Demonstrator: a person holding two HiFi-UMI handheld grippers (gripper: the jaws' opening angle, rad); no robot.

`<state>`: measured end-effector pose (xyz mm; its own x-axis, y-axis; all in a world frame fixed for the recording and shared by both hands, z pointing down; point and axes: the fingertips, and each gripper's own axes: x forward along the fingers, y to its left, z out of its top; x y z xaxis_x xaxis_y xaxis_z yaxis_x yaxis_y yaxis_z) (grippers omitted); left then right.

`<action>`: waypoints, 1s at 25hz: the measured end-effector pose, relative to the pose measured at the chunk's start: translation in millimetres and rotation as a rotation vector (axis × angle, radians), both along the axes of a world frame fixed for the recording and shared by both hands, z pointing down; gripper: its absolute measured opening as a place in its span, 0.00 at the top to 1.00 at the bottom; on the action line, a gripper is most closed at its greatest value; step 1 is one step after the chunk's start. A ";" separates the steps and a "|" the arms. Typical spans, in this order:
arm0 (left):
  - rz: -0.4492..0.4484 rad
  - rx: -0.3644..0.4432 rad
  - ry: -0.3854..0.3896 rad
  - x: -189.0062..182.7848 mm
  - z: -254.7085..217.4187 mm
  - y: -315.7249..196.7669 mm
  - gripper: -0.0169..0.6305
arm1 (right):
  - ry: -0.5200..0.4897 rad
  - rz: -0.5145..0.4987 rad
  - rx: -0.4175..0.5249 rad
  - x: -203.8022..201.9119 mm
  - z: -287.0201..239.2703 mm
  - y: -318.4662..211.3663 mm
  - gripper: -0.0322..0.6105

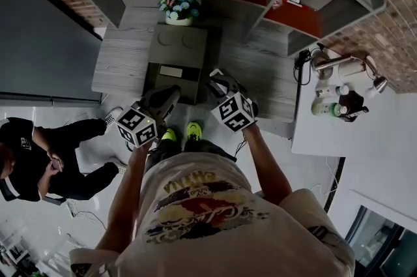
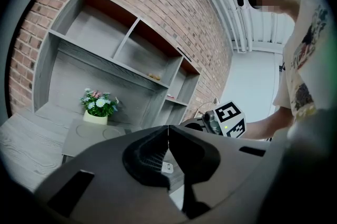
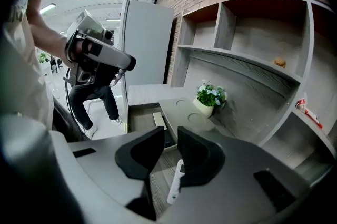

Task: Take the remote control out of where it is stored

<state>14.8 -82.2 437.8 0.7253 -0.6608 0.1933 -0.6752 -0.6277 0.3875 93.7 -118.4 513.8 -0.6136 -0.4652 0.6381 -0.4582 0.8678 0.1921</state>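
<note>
Remote control (image 3: 176,182), white and thin, sits between the jaws of the right gripper (image 3: 170,133). The jaws are nearly together and look like they pinch it. Its long end hangs back below them. It is up in the air over the gray wooden top (image 3: 145,94), just on the near side of the open drawer (image 3: 140,119).

So I think the big part is done, because the remote is out of the drawer. What is left is to carry it away, and maybe push the drawer in.

A pale flat thing (image 3: 159,119) lies in the drawer. I cannot tell what it is. The drawer belongs to a gray box (image 3: 186,112) with two round marks on top. A pot of flowers (image 3: 209,97) stands at its far end, under gray shelves (image 3: 247,62).

On the left, the left gripper (image 2: 168,132) has its jaws pressed together with nothing between them.

No words show on the remote. The gripper cubes (image 1: 233,111) have black and white squares but no letters. The shirt (image 1: 202,204) has letters, but they are too unclear to read.
</note>
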 end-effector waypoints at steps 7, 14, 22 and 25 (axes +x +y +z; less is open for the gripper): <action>-0.050 -0.014 -0.001 -18.8 2.2 7.0 0.96 | 0.012 -0.053 0.014 -11.0 -5.6 6.1 0.82; -0.094 -0.021 -0.009 -36.3 3.8 13.6 0.96 | 0.043 -0.130 0.010 -35.1 -0.7 18.8 0.82; -0.135 -0.041 -0.002 -58.5 8.5 22.2 0.96 | 0.073 -0.184 -0.045 -58.2 17.3 30.1 0.81; -0.140 -0.052 0.007 -65.7 12.7 23.9 0.96 | 0.103 -0.191 -0.053 -65.3 25.4 29.2 0.81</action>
